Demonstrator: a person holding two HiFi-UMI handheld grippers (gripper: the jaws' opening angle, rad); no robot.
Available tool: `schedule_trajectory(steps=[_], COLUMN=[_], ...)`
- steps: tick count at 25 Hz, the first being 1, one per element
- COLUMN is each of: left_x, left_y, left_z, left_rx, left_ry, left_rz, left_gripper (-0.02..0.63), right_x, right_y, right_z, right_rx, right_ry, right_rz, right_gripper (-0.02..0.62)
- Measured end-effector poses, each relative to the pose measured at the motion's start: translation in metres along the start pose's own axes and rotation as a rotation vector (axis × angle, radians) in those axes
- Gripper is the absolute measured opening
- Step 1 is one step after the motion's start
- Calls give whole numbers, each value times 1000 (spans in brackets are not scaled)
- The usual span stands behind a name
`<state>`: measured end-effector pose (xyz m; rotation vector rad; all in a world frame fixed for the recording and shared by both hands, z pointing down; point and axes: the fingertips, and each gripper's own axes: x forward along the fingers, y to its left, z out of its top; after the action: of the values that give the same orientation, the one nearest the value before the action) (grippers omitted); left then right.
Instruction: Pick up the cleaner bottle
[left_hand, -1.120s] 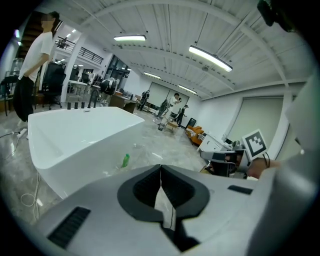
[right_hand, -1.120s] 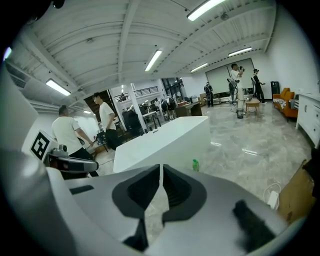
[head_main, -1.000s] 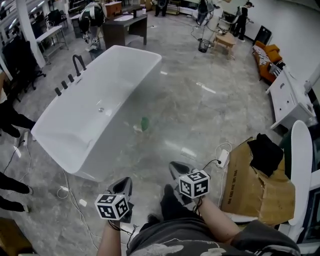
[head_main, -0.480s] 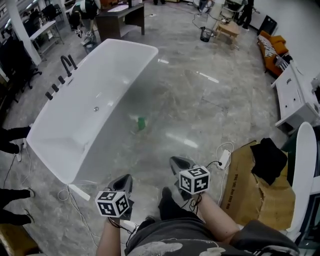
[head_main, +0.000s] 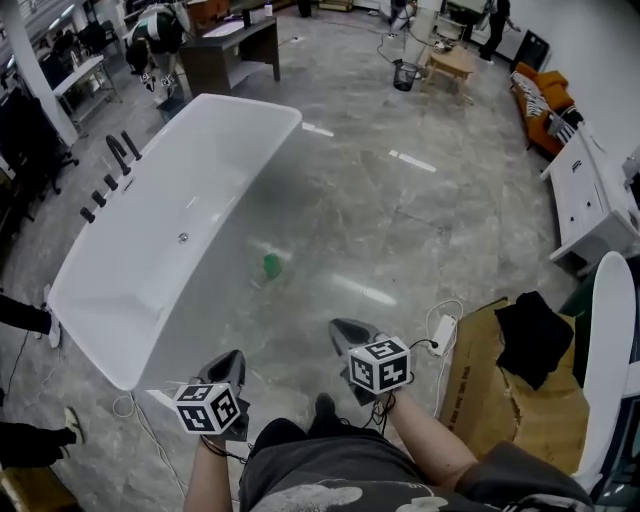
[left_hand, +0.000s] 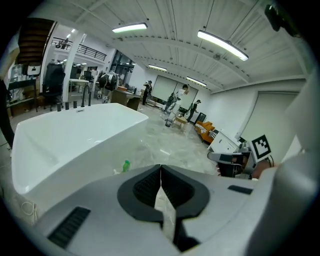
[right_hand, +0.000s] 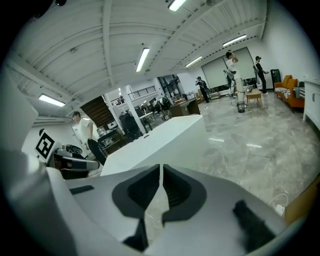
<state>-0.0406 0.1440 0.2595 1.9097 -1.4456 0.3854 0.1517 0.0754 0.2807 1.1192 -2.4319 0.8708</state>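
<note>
The cleaner bottle (head_main: 270, 265) is small and green, and stands on the grey marble floor close to the long side of the white bathtub (head_main: 150, 250). In the left gripper view the bottle (left_hand: 126, 165) shows just left of the jaws and well ahead of them. My left gripper (head_main: 232, 358) (left_hand: 160, 167) is shut and holds nothing. My right gripper (head_main: 340, 325) (right_hand: 161, 167) is also shut and empty, to the right of the left one. Both are held low in front of me, short of the bottle. The right gripper view shows no bottle.
A cardboard box (head_main: 500, 390) with a black cloth on it lies at the right, with a white power strip (head_main: 442, 327) and its cable beside it. A white cabinet (head_main: 590, 200) stands further right. A cable (head_main: 140, 420) trails by the tub's near end. People stand far back.
Both grippers have travelled forward across the floor, still shut. The bottle and the tub now sit lower and nearer in the head view.
</note>
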Motion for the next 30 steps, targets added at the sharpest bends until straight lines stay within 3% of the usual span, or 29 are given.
schedule_trajectory(steps=[6, 12, 23, 26, 30], left_x=[14, 52, 133, 159, 194], left_y=[16, 35, 102, 124, 145], left_z=[12, 26, 61, 66, 70], left_rx=[-20, -36, -68, -71, -18], left_ry=[-3, 9, 70, 90, 120], left_rz=[25, 8, -54, -59, -69], left_gripper=[15, 15, 15, 15, 15], right_x=[13, 38, 129, 150, 168], right_y=[-7, -31, -71, -85, -103], right_z=[2, 3, 61, 86, 118], right_rx=[20, 47, 89, 44, -23], right_ry=[15, 51, 40, -16, -108], right_rz=[12, -47, -163, -218, -278], right_gripper=[34, 34, 35, 35, 35])
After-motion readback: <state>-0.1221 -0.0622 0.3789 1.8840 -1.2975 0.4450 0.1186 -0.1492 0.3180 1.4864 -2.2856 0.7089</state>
